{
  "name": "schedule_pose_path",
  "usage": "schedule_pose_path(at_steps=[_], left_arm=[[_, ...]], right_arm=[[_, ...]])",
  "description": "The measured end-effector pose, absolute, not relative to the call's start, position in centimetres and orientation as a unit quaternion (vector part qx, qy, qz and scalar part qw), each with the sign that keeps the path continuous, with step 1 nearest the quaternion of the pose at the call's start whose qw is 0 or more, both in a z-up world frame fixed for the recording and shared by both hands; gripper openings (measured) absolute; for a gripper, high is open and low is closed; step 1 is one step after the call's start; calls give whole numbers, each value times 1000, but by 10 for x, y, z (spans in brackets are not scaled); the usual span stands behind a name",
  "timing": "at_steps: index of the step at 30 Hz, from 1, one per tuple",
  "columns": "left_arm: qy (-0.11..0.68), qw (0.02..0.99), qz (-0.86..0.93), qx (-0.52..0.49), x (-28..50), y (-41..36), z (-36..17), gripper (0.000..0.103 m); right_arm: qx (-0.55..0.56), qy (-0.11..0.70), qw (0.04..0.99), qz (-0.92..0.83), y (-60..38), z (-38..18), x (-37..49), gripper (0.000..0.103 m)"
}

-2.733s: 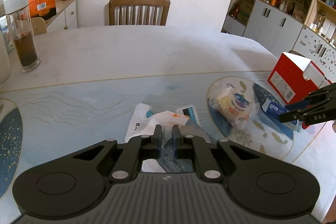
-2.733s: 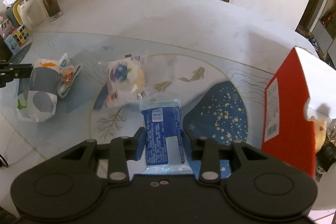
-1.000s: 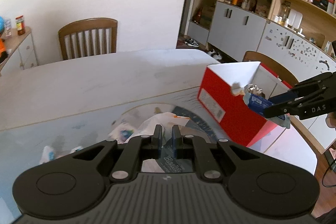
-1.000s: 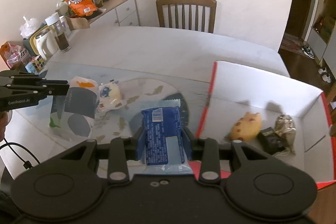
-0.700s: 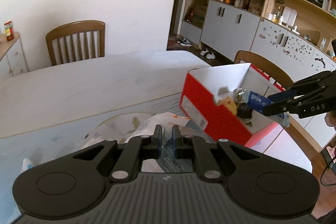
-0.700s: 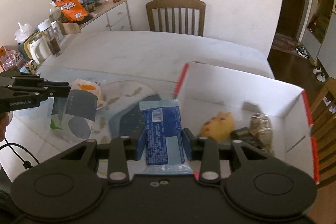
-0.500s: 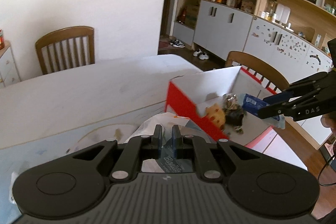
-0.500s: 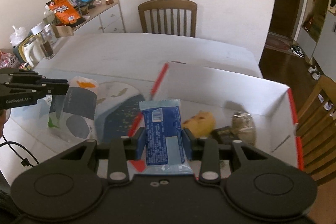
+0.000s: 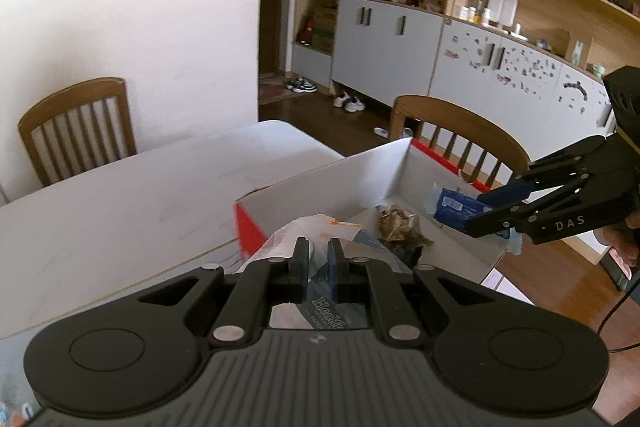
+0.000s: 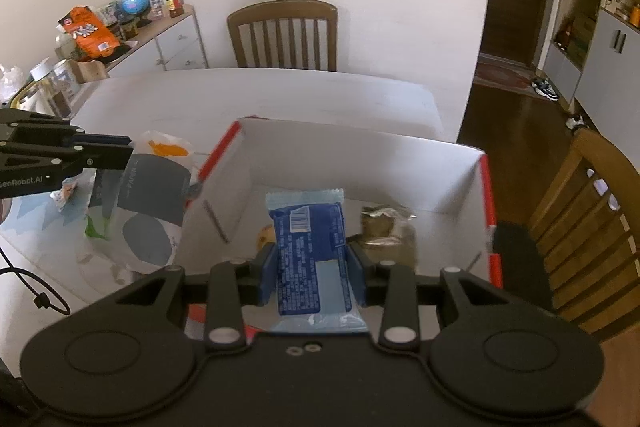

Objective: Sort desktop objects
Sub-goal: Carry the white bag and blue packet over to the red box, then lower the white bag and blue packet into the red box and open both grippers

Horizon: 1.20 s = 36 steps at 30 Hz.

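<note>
My right gripper (image 10: 311, 267) is shut on a blue snack packet (image 10: 308, 251) and holds it above the open red-and-white box (image 10: 352, 155); it also shows in the left wrist view (image 9: 492, 209) with the blue packet (image 9: 452, 205). My left gripper (image 9: 318, 259) is shut on a white and grey paper-tissue pack (image 9: 320, 231) and holds it at the box's (image 9: 320, 187) near left corner; the pack also shows in the right wrist view (image 10: 140, 195). In the box lie a crinkly wrapped item (image 10: 386, 225) and a yellow item (image 10: 266, 237), partly hidden.
The white table (image 10: 280, 91) carries a patterned mat (image 10: 24, 215). Wooden chairs stand at the far side (image 10: 284, 35) and right (image 10: 592, 227). A sideboard (image 10: 160, 39) holds an orange bag and jars. Cabinets (image 9: 400, 47) line the right wall.
Both grippers have lifted their packs from the table and carried them right. The blue packet now hangs over the box interior, and the tissue pack has reached the box's left edge.
</note>
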<state>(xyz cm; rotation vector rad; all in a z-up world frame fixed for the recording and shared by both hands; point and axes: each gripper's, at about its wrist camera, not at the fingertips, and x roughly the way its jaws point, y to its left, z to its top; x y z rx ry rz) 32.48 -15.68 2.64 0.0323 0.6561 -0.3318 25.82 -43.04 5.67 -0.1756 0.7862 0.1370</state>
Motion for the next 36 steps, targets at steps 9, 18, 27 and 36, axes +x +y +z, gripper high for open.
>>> schedule_pose_path(at_steps=[9, 18, 27, 36], left_arm=[[327, 926, -182, 36, 356, -190, 20, 9], [346, 915, -196, 69, 375, -223, -1, 9], [350, 907, -207, 112, 386, -251, -15, 9], [364, 894, -220, 140, 391, -266, -29, 9]], right_arm=[[-80, 382, 919, 54, -458, 55, 268, 36], [-86, 391, 915, 49, -471, 44, 282, 36], [-92, 398, 912, 38, -483, 33, 298, 36], [-107, 413, 904, 32, -486, 16, 310, 36]])
